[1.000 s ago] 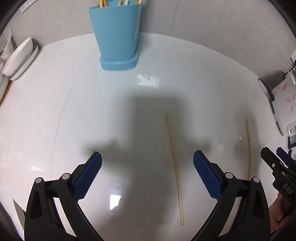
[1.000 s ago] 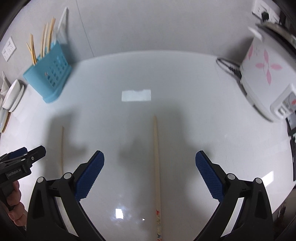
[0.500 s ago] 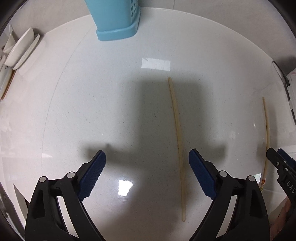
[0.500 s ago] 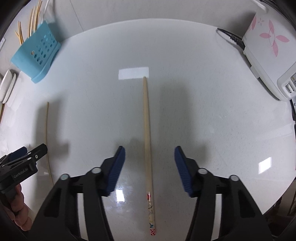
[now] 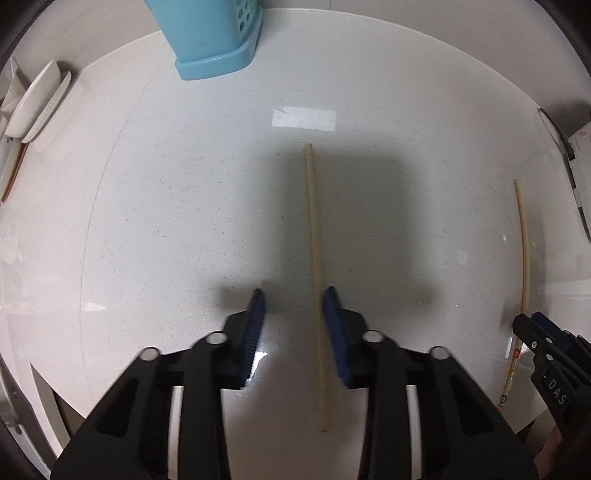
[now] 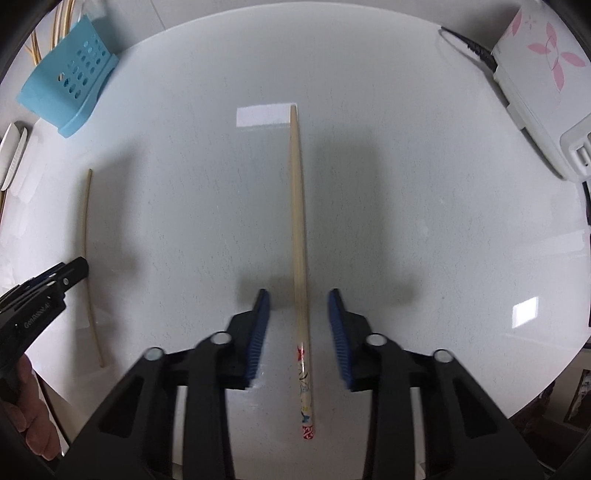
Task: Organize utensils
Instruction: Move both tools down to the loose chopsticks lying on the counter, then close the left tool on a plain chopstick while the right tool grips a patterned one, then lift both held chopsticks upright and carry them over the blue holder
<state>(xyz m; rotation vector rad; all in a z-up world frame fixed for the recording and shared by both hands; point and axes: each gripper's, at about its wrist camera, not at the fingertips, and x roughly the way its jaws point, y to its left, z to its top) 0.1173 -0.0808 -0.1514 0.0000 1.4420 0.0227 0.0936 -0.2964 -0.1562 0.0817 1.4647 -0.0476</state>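
Note:
Two chopsticks lie on the white counter. A plain pale chopstick (image 5: pixel 316 258) lies between the narrowed jaws of my left gripper (image 5: pixel 293 299), close against the right pad (image 5: pixel 334 325); the jaws are not closed on it. A chopstick with a patterned end (image 6: pixel 301 277) lies between the half-closed jaws of my right gripper (image 6: pixel 298 301), with a gap on each side. Each chopstick also shows in the other view: the plain one (image 6: pixel 88 258), the patterned one (image 5: pixel 522 251). A blue perforated utensil holder (image 5: pixel 210 33) stands at the back (image 6: pixel 70 88), with several chopsticks in it.
White dishes (image 5: pixel 33 103) lean at the back left. A white appliance with pink flowers (image 6: pixel 543 85) and its cord stand at the right. The counter's front edge runs just below both grippers.
Both grippers have come down and forward over their chopsticks. Both jaws have narrowed from wide open to a small gap around the chopsticks.

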